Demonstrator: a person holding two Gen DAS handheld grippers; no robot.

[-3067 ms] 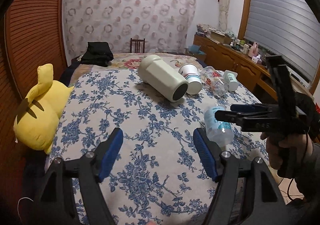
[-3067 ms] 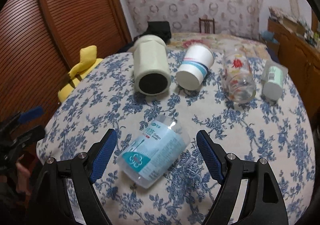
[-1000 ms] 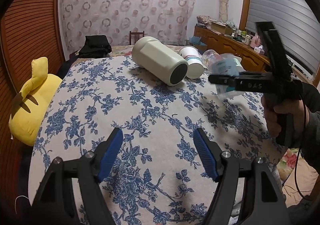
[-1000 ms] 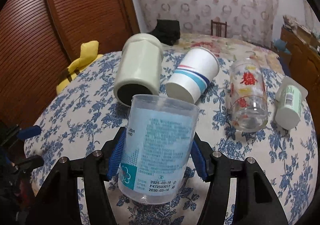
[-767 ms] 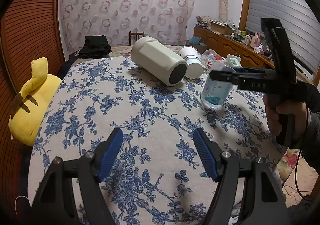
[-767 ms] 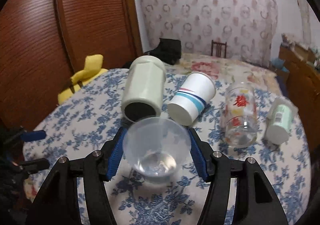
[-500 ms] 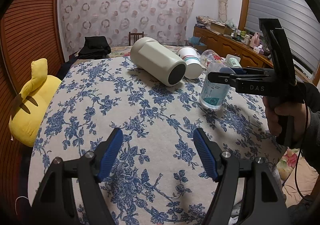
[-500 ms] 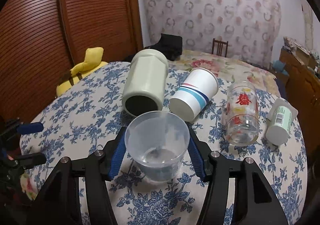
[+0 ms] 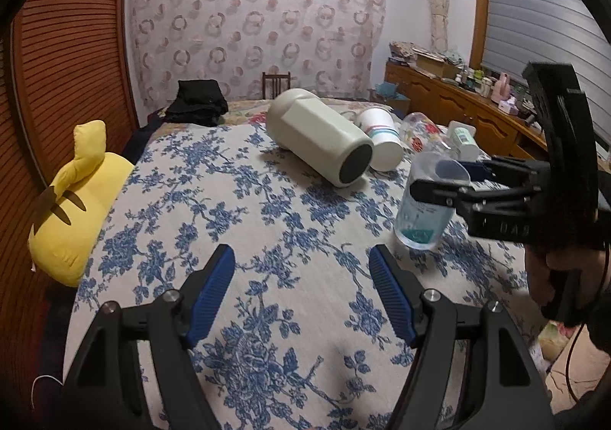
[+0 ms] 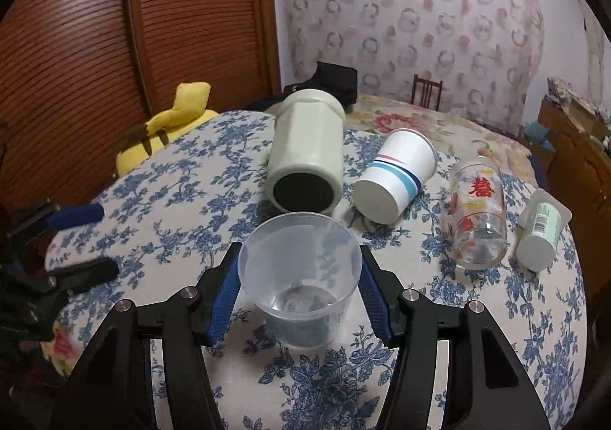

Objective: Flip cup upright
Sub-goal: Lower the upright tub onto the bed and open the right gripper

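Now upright, one clear cup; four others lying.

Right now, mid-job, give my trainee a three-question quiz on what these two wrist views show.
1. True or false: the clear plastic cup stands mouth up between the right gripper pads.
2. Which container lies nearest the pale green canister? A) paper cup B) printed glass C) small white bottle
3. Fill in: the left gripper is ____ and holds nothing.

Key: 1 true. 2 A. 3 open.
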